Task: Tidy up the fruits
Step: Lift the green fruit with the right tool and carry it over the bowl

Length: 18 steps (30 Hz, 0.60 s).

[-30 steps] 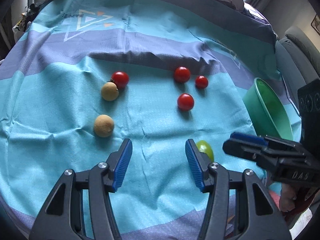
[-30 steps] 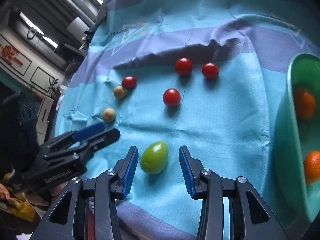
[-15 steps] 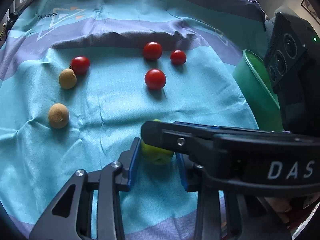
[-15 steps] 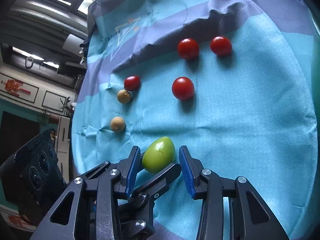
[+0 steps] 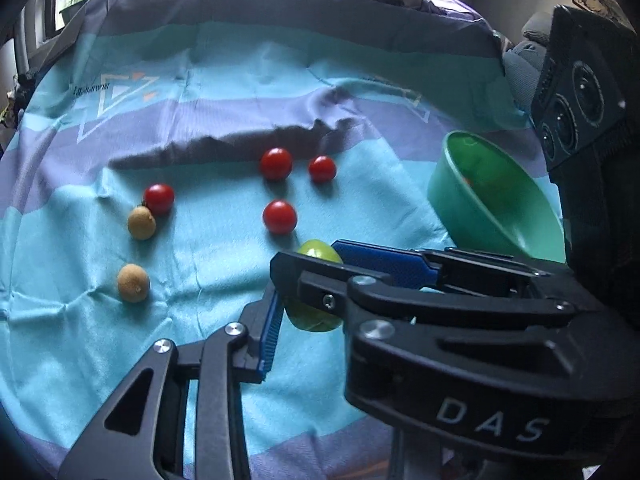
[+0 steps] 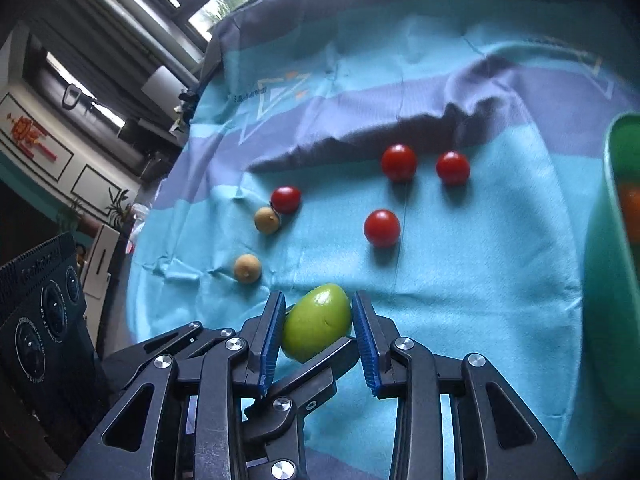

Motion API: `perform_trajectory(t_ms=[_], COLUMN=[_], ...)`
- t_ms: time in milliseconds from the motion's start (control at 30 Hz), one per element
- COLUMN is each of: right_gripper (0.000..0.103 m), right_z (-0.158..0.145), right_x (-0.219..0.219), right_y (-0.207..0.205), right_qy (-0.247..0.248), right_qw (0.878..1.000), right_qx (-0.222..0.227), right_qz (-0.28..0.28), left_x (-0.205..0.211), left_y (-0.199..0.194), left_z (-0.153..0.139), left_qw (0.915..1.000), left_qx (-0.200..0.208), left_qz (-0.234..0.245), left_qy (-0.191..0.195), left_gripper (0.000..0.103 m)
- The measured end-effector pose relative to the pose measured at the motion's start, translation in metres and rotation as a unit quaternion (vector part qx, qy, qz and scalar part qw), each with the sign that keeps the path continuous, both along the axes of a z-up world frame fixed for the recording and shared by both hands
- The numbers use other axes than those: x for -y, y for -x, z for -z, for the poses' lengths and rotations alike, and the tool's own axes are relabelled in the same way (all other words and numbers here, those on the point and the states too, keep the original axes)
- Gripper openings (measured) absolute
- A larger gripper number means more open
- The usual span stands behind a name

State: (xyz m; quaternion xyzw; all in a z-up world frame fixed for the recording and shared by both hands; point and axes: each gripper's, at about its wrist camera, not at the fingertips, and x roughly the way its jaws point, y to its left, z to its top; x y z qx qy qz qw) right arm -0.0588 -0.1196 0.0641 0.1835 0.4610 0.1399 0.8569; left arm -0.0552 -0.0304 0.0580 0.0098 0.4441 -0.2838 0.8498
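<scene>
Risk first: both tongs crowd one smooth green oval fruit (image 6: 317, 322), and a squeeze from crossing sides could squirt it out across the teal cloth-covered tabletop (image 6: 480, 280). It sits between the right tongs (image 6: 318, 342), closing onto it, pads touching; left tongs (image 5: 308, 312), narrowed, press it too, green plastic bowl (image 5: 496, 216) nearby.

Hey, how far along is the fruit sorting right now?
Done: orange fruit already lies in the green plastic bowl. In hand: the right gripper is closing on the green oval fruit, with the left gripper also at it. Left: four red cherry tomatoes and two tan round fruits remain on the blue cloth.
</scene>
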Motion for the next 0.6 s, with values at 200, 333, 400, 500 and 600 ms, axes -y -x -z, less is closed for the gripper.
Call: perform_trajectory(t_ms=[200,333,400,500,600], right_gripper=[0.037,0.037,0.037,0.037,0.037], right_z=[-0.049,-0.066,-0.071,-0.077,-0.078], right_x=[0.029,0.056,0.071,0.094,0.115], right_y=[0.028,0.044,0.051,0.061,0.069], right_qy=[0.018,0.023,0.019,0.019,0.022], right_qw=[0.996,0.992,0.99,0.986,0.983], right_qx=[0.082,0.113,0.122,0.135,0.138], right_qz=[0.029,0.056,0.071,0.094,0.12], left_x=[0.031,0.061,0.074,0.098,0.121], left_y=[0.019,0.024,0.025,0.027,0.028], left_z=[-0.045,-0.06,-0.065,-0.07,-0.07], left_qw=[0.9967,0.9935,0.9921,0.9894,0.9873], left_qx=[0.07,0.089,0.092,0.098,0.094], left_qz=[0.041,0.069,0.083,0.105,0.126], left_qy=[0.008,0.013,0.018,0.019,0.021], left_gripper=[0.033,0.033,0.033,0.033,0.033])
